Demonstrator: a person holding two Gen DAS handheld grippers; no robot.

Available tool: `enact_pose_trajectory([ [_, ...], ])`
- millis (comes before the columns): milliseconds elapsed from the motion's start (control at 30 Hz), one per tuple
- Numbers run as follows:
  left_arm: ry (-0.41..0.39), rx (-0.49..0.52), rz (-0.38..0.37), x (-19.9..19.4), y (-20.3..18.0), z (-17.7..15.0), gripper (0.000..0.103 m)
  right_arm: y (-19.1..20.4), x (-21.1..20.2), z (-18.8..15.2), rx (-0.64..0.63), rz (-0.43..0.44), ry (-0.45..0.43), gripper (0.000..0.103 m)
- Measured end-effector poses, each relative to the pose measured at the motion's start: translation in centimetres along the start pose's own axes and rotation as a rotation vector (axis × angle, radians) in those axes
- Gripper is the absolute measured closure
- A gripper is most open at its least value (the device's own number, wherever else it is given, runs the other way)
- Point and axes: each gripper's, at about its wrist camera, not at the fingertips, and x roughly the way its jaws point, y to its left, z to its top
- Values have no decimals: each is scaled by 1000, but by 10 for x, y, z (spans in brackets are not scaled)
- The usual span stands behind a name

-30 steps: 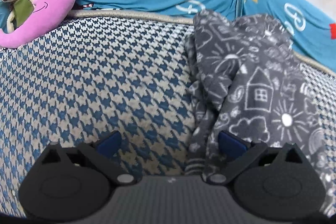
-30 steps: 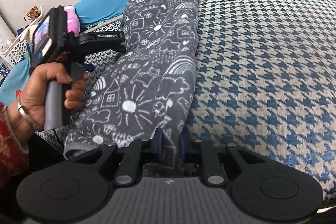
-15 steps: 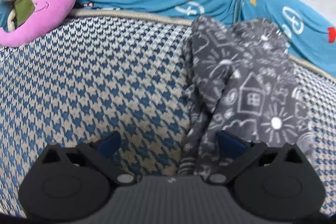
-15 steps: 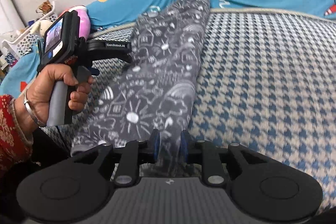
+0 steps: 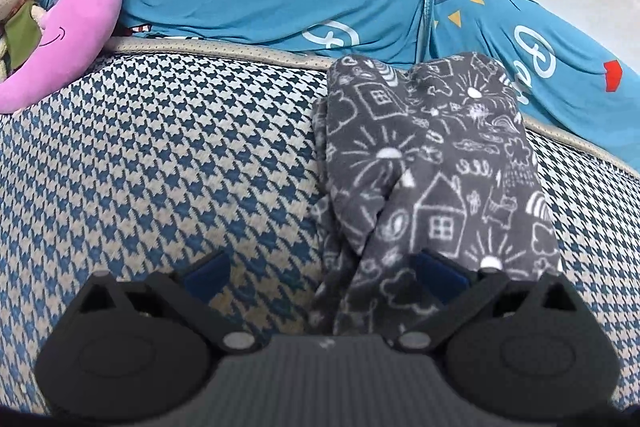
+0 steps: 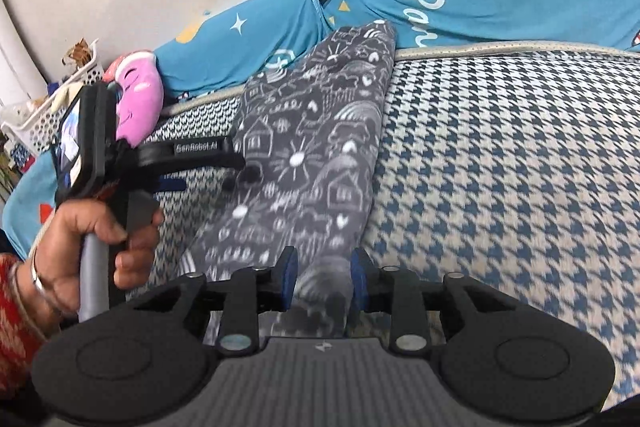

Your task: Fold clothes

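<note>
Grey fleece trousers (image 5: 436, 163) with white doodle print lie folded lengthwise on the blue-and-cream houndstooth mattress (image 5: 160, 155). In the left wrist view my left gripper (image 5: 324, 275) is open; the trousers' near end lies between its fingers, against the right pad. In the right wrist view the trousers (image 6: 316, 155) run away from me toward the blue bedding. My right gripper (image 6: 323, 281) is shut on their near end, which fills the gap between the blue pads. A hand holds the left gripper (image 6: 216, 175) at the trousers' left edge.
Blue printed bedding (image 5: 280, 3) is heaped along the mattress's far edge by the wall. A pink plush cushion (image 5: 68, 39) and a teddy (image 5: 12, 7) lie at the far left, with a white basket (image 6: 48, 99) behind. Bare mattress (image 6: 500, 167) spreads right of the trousers.
My right gripper has drawn back and tilted up, pulling the trousers straighter; its pads stand slightly wider apart. The left gripper stays open and has edged closer to the trousers' left side.
</note>
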Motion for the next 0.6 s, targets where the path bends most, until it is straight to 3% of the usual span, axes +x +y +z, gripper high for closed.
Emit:
enact_pose_trajectory([
  [600, 48, 5, 10, 27, 3, 9, 0, -18, 60, 65, 42, 36, -111, 71],
])
